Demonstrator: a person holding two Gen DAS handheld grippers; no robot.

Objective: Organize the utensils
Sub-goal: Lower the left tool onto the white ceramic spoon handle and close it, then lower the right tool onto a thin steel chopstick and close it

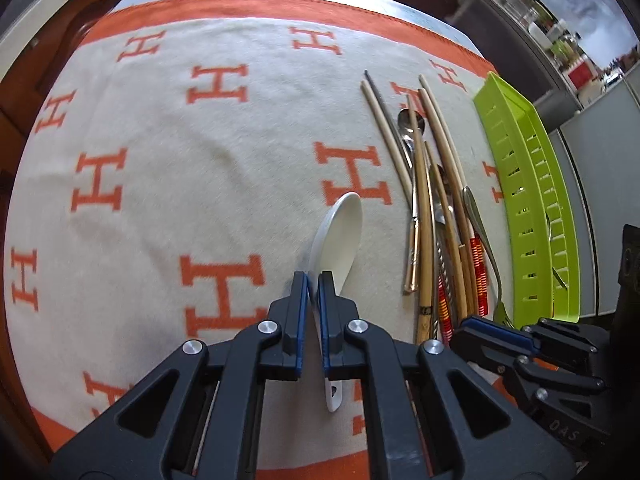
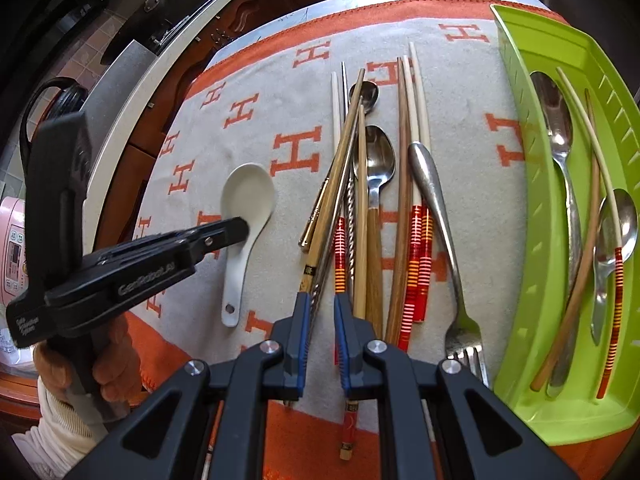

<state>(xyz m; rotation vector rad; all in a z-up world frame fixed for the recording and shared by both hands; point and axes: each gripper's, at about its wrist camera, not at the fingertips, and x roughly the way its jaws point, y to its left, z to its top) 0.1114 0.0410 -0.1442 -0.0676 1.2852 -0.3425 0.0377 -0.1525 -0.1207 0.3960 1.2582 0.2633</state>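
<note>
My left gripper (image 1: 313, 280) sits over the white ceramic spoon (image 1: 338, 236), fingers nearly together w/ the handle btwn them; can't tell if they grip it. Spoon lies on the orange-H cloth (image 1: 160, 140), left of the utensil pile (image 2: 372, 200). My right gripper (image 2: 322, 300) hangs over the pile's near end, fingers a bit apart, a chopstick (image 2: 338, 148) btwn them, not clamped. Green tray (image 2: 520, 92) at far right holds spoons + chopsticks.

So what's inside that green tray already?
In the green tray lie two metal spoons, a long bamboo chopstick and a pale chopstick with red bands, crossing each other. Whatever lies under them is covered.
</note>
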